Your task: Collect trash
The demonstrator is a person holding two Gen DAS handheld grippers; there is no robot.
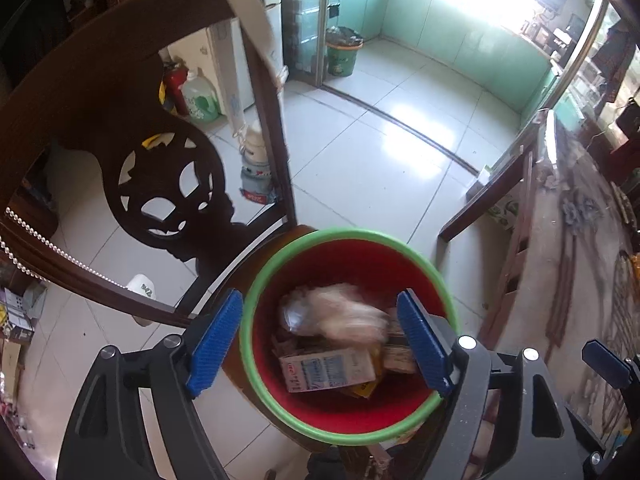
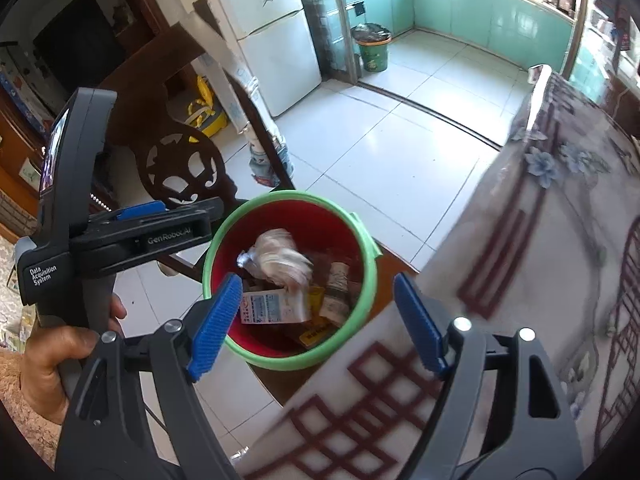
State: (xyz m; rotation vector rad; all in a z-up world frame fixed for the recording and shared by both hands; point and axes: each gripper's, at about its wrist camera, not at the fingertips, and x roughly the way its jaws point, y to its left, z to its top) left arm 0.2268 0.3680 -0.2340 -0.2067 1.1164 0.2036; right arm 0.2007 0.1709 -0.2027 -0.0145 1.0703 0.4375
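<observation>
A: How do the grippers stand over the red bin [image 1: 352, 404]?

B: The left gripper [image 1: 320, 344] is spread wide above its green rim, nothing between the blue pads. The right gripper [image 2: 318, 326] is spread too and empty, with one pad over the bin's near rim and the other over the patterned desk [image 2: 520, 280] beside the bin.

A: And the trash?

B: Inside the bin: a small blue-and-white carton [image 1: 330, 372] nearest, a blurred crumpled wrapper [image 1: 336, 310] above it.

A: Beyond the bin?

B: A carved wooden chair [image 1: 168, 184], then a green bucket [image 1: 342, 54] far back.
</observation>
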